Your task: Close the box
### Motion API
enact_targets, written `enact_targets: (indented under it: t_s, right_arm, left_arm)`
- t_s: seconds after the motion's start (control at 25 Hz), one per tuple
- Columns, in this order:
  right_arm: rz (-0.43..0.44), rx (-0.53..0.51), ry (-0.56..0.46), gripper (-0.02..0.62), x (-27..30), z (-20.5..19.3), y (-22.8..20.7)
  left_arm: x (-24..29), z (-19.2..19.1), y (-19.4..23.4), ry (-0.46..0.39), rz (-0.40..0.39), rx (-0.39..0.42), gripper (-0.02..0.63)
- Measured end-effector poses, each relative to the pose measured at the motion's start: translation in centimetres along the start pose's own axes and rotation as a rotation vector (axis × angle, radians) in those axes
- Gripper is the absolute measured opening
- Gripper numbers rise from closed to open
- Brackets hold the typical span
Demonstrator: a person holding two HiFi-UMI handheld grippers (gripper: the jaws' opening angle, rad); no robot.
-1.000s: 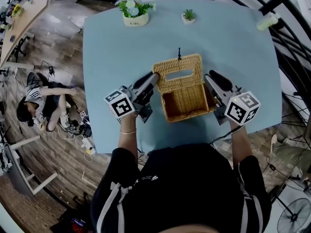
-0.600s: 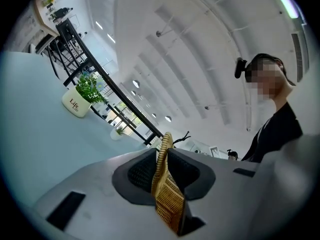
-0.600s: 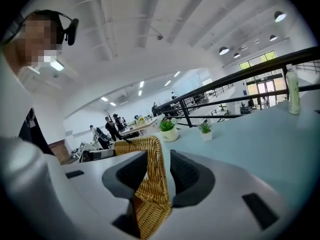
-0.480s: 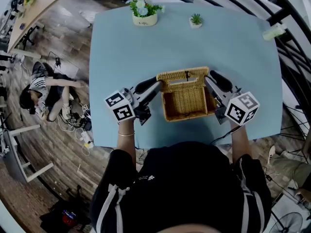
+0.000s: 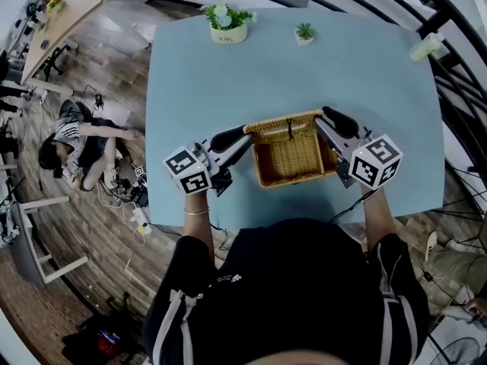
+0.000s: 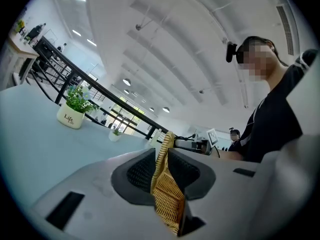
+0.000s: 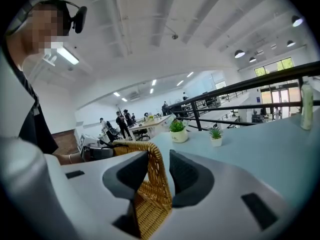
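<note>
A woven wicker box (image 5: pixel 293 158) stands open on the light blue table (image 5: pixel 228 74), close to the near edge. Its hinged lid (image 5: pixel 285 124) stands roughly upright over the box's far side, a small dark knob at its middle. My left gripper (image 5: pixel 245 134) is shut on the lid's left end, my right gripper (image 5: pixel 326 120) on its right end. In the left gripper view the wicker lid (image 6: pixel 167 199) sits pinched between the dark pads of the left gripper (image 6: pixel 161 156). The right gripper view shows the lid's rim (image 7: pixel 150 199) held in the right gripper (image 7: pixel 159 169).
A white flower pot (image 5: pixel 226 23), a small potted plant (image 5: pixel 304 33) and a pale bottle (image 5: pixel 424 46) stand along the table's far edge. A person (image 5: pixel 72 147) sits on the wooden floor left of the table. A black railing runs behind.
The lid lay tipped back flat behind the box; it has swung up toward me to about upright. Both grippers moved with its ends.
</note>
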State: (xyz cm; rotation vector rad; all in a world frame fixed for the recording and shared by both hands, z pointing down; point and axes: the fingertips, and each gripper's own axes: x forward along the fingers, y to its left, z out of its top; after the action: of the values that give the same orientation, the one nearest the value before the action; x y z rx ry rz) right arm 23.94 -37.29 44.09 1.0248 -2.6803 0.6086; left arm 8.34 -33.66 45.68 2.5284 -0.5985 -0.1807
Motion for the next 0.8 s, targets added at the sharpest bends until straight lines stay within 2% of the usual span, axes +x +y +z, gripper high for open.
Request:
enact_targets:
  t_s: [0.28, 0.8]
  right_arm:
    - [0.04, -0.024, 0.016, 0.138, -1.1, -0.8, 1.5]
    - [0.04, -0.019, 0.027, 0.141, -3.7, -2.6, 3.3]
  left_arm:
    - [-0.1, -0.5, -1.0, 0.016, 0.029, 0.043, 0.074]
    - [-0.9, -2.1, -3.8, 0.011, 0.07, 0.066, 0.118]
